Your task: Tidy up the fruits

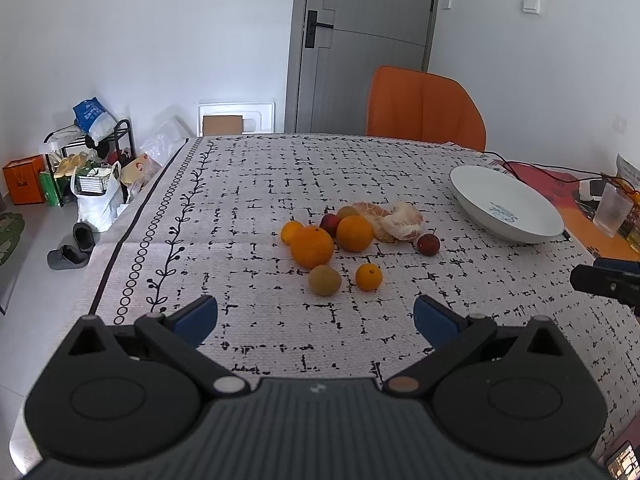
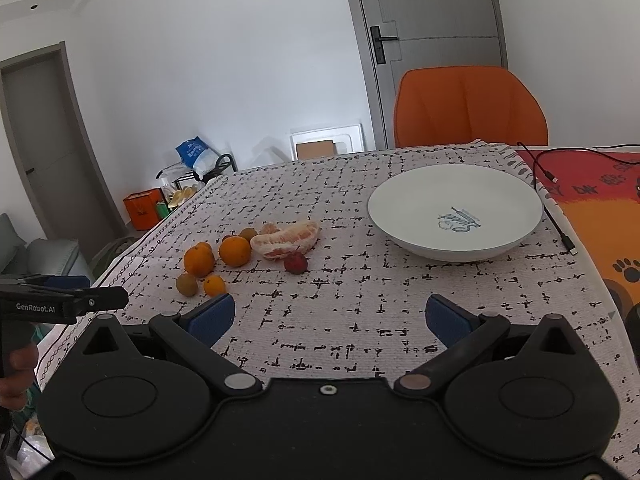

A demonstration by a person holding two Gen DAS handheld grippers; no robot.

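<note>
You can read "GenRobot.AI" in white letters on the black body of your left gripper (image 2: 120,298), seen from the right wrist camera at the left edge of that view. The white plate (image 2: 404,208), near the counter's far right corner, carries blue cursive script with a small drawing in its middle; from both cameras it is upside down and too small to make out. The blue bag (image 2: 194,154) on the floor rack bears print too blurred to read.
</note>
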